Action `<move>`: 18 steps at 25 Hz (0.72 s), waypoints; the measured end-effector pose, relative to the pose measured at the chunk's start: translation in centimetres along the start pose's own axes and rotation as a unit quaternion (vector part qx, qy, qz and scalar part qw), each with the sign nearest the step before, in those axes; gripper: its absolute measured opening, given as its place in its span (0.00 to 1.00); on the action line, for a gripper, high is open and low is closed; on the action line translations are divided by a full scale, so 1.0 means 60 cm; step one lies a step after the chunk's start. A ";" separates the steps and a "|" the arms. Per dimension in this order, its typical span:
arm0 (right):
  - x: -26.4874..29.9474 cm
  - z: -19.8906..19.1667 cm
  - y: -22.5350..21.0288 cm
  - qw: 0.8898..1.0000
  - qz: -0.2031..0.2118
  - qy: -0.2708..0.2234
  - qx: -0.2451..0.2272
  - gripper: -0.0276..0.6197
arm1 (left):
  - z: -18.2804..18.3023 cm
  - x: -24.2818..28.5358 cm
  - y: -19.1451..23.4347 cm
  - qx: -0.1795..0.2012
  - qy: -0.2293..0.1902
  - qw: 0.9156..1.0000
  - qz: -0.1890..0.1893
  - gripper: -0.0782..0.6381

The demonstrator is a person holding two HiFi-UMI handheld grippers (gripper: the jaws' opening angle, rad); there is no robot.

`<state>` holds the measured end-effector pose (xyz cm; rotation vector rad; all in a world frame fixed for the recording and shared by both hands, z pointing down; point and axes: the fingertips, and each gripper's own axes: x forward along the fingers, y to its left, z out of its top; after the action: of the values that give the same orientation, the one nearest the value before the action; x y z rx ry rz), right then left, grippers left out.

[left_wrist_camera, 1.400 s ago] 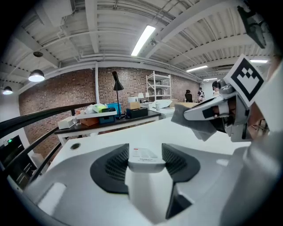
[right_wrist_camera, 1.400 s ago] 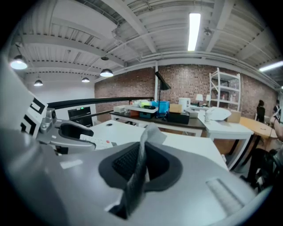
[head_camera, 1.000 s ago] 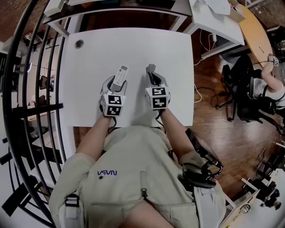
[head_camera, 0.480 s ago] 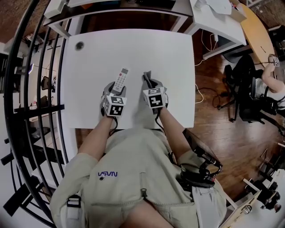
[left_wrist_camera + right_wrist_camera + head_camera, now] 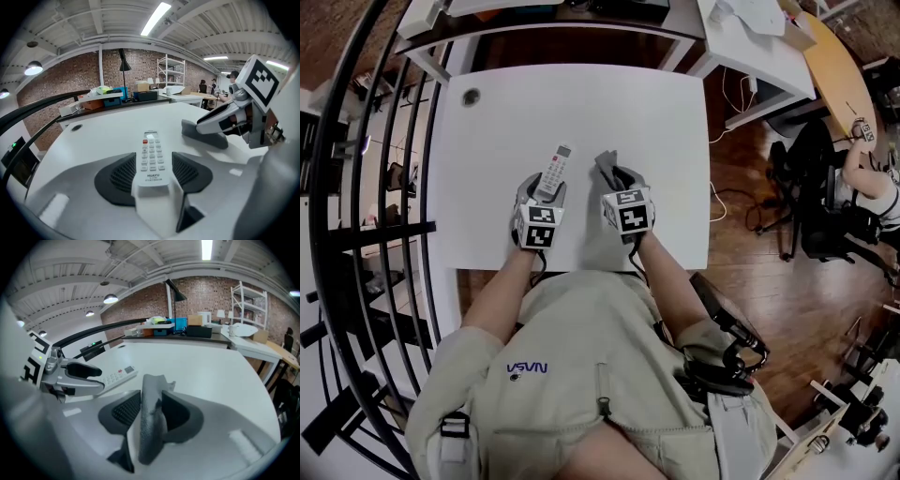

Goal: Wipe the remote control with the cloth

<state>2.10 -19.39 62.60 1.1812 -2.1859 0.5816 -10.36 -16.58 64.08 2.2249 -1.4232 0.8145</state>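
Observation:
A white remote control (image 5: 554, 170) with a red button lies lengthwise between the pads of my left gripper (image 5: 546, 190), which is shut on its near end (image 5: 151, 157) just above the white table (image 5: 656, 112). My right gripper (image 5: 617, 180) is right beside it. A grey cloth (image 5: 150, 418) stands folded between its pads. The jaws have just been opening; the ribbed left pad shows apart from the cloth. From the left gripper view the cloth's end (image 5: 202, 134) rests on the table under the right fingers (image 5: 220, 121). The right gripper view shows the remote (image 5: 117, 375) to its left.
A round cable hole (image 5: 470, 96) sits at the table's far left corner. A black railing (image 5: 366, 234) runs along the left side. The table's near edge (image 5: 581, 267) is close behind both grippers. Another desk (image 5: 750, 28) stands at the back right, and a seated person (image 5: 867, 187) at the far right.
Both grippers have sunk a little toward the table. The cloth's tip has shifted left, nearer the remote, and now lies lower. The right jaws stand wider than before.

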 end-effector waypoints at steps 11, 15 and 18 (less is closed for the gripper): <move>-0.162 0.155 0.008 0.976 -0.090 -0.193 0.038 0.08 | 0.184 -0.195 0.048 -0.030 -0.205 0.977 0.049 0.19; -0.221 0.196 0.031 0.964 -0.115 -0.235 0.036 0.05 | 0.233 -0.251 0.058 -0.022 -0.254 0.966 0.044 0.12; -0.259 0.212 0.056 0.959 -0.126 -0.252 0.033 0.05 | 0.250 -0.278 0.049 -0.011 -0.270 0.963 0.021 0.12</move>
<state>2.44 -16.17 42.49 1.7676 -2.3734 0.2618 -14.37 -15.14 41.84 2.5214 -1.7004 0.1936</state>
